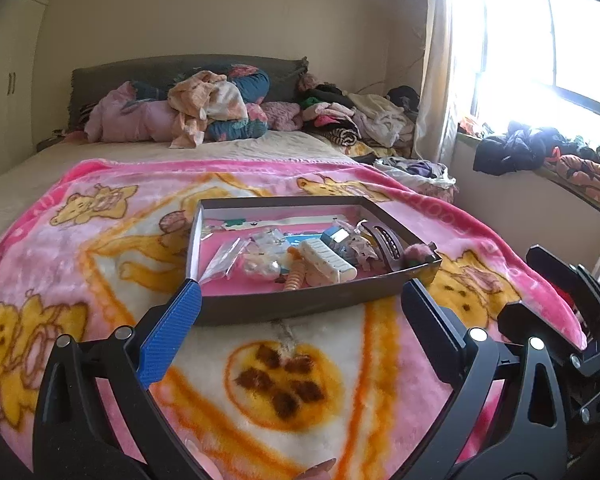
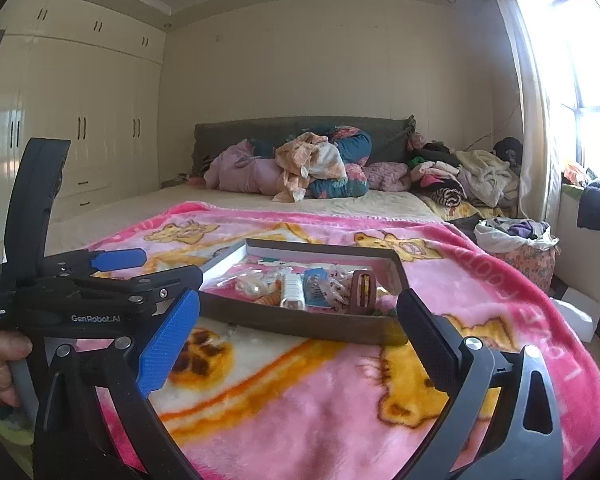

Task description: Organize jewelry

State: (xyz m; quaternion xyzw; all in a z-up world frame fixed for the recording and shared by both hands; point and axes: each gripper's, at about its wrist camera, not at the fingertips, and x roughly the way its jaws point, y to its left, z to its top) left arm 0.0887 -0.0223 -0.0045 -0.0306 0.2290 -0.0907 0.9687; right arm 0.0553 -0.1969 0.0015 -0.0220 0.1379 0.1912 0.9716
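A shallow dark tray sits on a pink blanket printed with yellow cartoon bears, spread over the foot of a bed. In the left wrist view the tray lies at the centre of the frame, just beyond the fingertips of the left gripper. That gripper stands wide open with nothing between its blue finger and its black one, the blue tip close to the tray's near left corner.

Inside the tray the jewelry and small things lie jumbled together, mostly toward the right half: a clear plastic bag at the left, a cluster of pearly beads, an orange ribbed piece, a white oblong case, and a brown slotted clip leaning against the right wall. The finer pieces are too small to tell apart.

In the right wrist view the right gripper is also spread wide and empty, hovering at the lower centre with the tray just past its tips. At the left of that frame a hand grips the handle of the left gripper, seen from the side.

Toward the top of both views, heaped clothes lie against the headboard, and a bright window fills the upper right.
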